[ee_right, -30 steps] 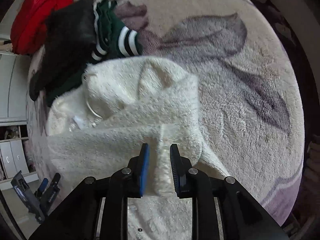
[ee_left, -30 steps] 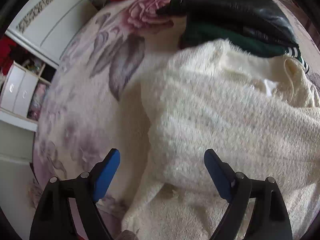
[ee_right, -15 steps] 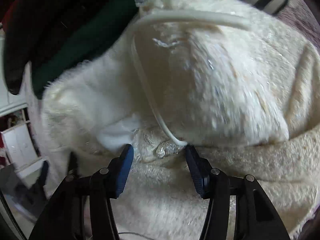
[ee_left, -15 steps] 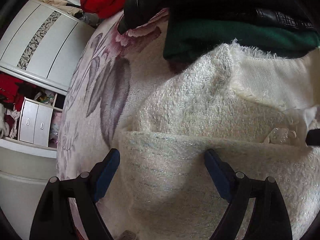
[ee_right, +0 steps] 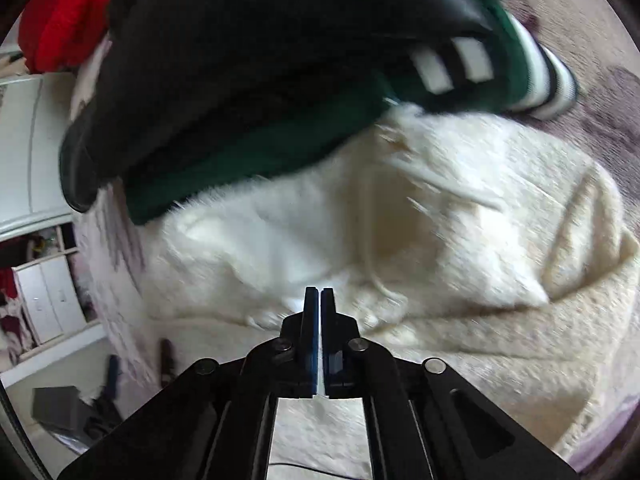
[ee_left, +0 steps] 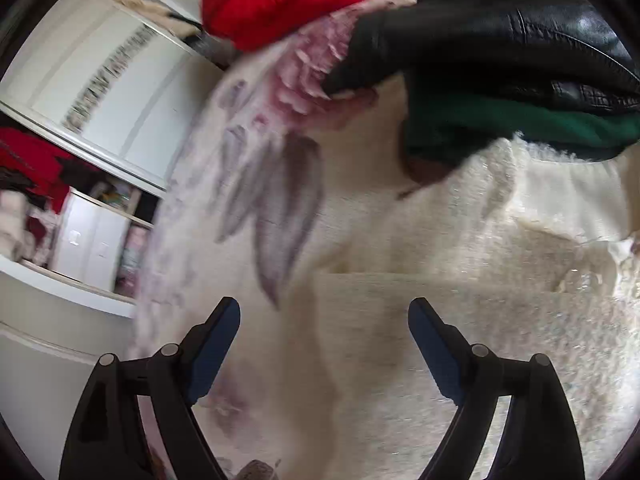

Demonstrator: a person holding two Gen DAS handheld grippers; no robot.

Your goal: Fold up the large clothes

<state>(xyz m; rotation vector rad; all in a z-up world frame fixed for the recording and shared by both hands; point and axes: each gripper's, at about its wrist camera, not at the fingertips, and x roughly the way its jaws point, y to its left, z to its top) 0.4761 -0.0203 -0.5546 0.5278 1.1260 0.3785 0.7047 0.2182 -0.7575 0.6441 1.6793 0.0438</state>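
We hold our left gripper (ee_left: 324, 312) with its two blue-padded fingers (ee_left: 218, 334) spread wide apart, nothing between them, the black finger arms angling in from the lower corners of the left wrist view. Our right gripper (ee_right: 320, 300) has its blue pads pressed almost flat together, only a thin sliver of light between them, and whether anything is pinched there we cannot tell.
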